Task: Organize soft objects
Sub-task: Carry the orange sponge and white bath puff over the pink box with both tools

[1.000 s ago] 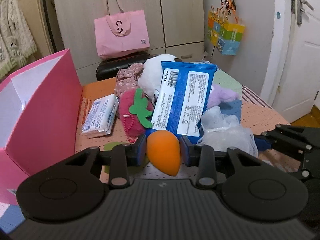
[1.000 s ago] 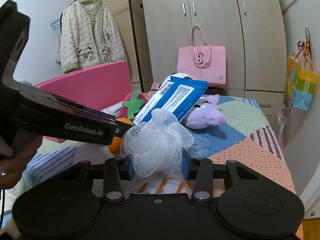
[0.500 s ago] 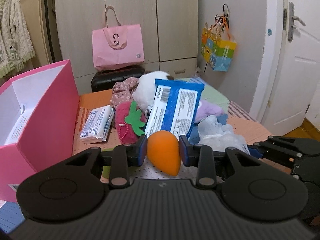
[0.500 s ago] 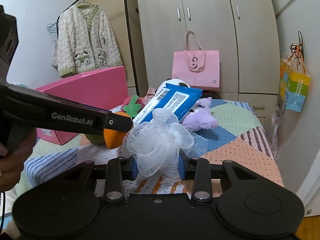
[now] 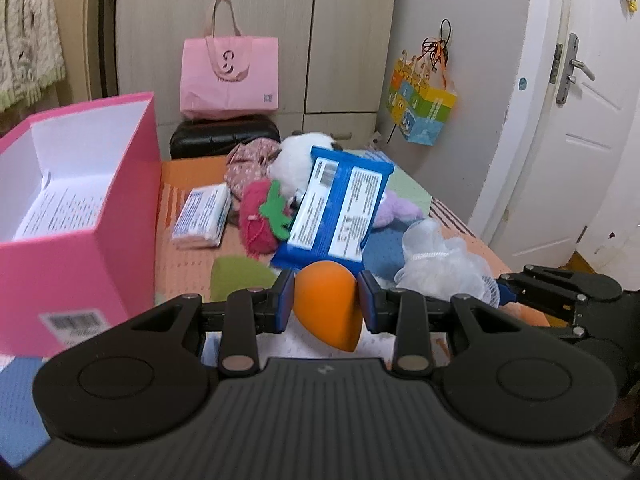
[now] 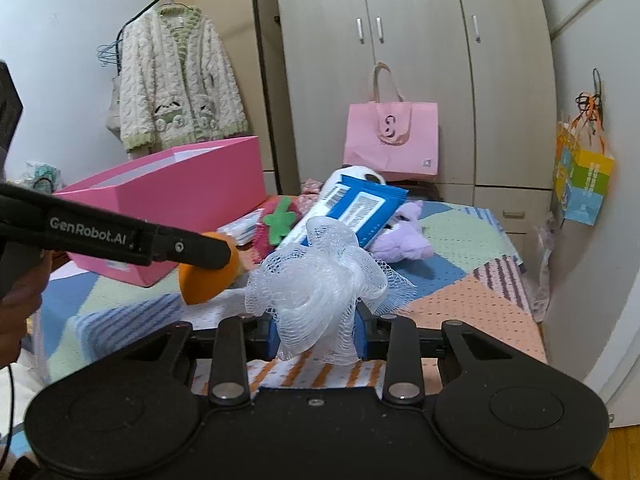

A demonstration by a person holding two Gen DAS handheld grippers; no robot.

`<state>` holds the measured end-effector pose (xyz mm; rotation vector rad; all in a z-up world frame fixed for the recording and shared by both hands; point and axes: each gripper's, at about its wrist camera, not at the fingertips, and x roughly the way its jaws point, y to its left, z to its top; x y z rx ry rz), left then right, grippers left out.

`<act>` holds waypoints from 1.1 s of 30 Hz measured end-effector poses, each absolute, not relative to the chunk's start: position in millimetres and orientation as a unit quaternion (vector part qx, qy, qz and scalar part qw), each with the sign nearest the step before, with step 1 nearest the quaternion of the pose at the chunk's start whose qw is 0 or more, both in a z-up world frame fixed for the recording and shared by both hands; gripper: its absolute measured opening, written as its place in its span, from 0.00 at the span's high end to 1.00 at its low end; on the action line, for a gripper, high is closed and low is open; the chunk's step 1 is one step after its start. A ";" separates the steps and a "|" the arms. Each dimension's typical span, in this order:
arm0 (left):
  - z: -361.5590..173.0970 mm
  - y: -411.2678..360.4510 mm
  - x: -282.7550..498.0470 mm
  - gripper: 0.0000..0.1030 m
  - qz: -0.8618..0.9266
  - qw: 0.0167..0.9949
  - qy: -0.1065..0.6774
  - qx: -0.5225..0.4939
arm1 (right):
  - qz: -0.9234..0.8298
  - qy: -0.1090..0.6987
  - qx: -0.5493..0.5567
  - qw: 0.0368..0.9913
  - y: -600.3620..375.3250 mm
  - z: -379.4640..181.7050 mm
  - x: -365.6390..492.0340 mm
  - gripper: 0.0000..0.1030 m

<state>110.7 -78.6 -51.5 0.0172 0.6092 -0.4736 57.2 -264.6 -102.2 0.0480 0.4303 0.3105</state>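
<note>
My left gripper point(image 5: 326, 300) is shut on an orange sponge point(image 5: 330, 304), held above the bed; the sponge also shows in the right wrist view point(image 6: 208, 280). My right gripper point(image 6: 318, 334) is shut on a white mesh bath pouf point(image 6: 316, 276), also seen in the left wrist view point(image 5: 440, 264). An open pink box point(image 5: 76, 216) stands to the left, with a paper sheet inside. It also shows in the right wrist view point(image 6: 180, 196).
On the patchwork bed cover point(image 6: 472, 292) lie a blue wipes pack point(image 5: 340, 204), a red strawberry plush point(image 5: 260, 216), a white tissue pack point(image 5: 202, 216), a white plush point(image 5: 296, 152), a purple plush point(image 6: 404, 236) and floral fabric point(image 5: 248, 160). A pink tote bag point(image 5: 228, 72) stands behind.
Both grippers have risen with their objects. The view tilts down more onto the pile and into the pink box.
</note>
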 end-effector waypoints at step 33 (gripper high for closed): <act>15.4 60.9 107.3 0.68 -0.253 0.879 0.403 -0.008 | 0.365 0.320 0.006 0.874 -142.2 5.5 82.4 0.63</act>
